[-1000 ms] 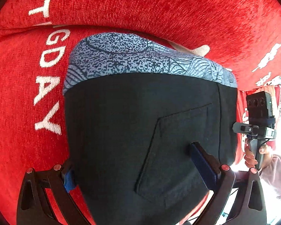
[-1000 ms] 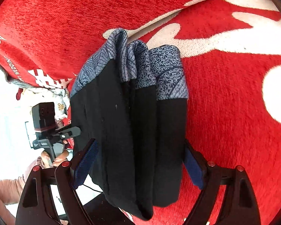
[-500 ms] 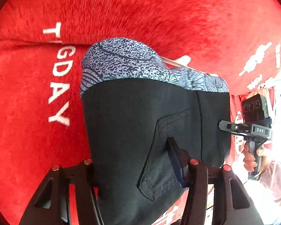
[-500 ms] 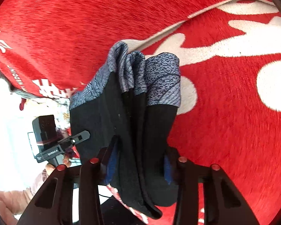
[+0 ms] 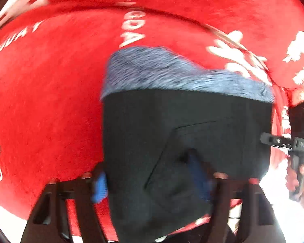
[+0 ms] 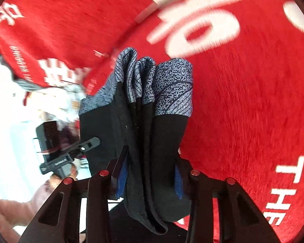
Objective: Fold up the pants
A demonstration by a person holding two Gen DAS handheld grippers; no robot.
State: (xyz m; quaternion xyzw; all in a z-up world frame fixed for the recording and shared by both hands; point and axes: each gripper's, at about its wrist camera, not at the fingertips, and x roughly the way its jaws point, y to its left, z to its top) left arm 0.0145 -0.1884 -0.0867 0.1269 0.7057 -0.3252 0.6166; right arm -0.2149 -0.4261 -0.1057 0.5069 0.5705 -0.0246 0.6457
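Folded black pants (image 5: 172, 131) with a blue-grey patterned waistband hang over a red cloth (image 5: 50, 101) printed with white letters. My left gripper (image 5: 148, 178) has the pants' lower part between its blue pads (image 5: 99, 186); its jaws are opening and the picture is blurred. In the right wrist view the pants (image 6: 168, 133) show as several bunched layers. My right gripper (image 6: 150, 178) clamps them near the bottom edge, pads pressed on both sides, with its jaws easing open a little. Each gripper shows in the other's view: the right (image 5: 300, 141), the left (image 6: 56, 147).
The red cloth (image 6: 243, 101) fills nearly all the ground under the pants. A person's hand (image 5: 293, 180) and a pink sleeve (image 6: 46, 192) hold the gripper handles. Bright white space lies beyond the cloth's edge (image 6: 10, 101).
Both grippers closed from wide open onto the pants. They then carried the pants sideways across the red cloth; the white letters have slid by underneath.
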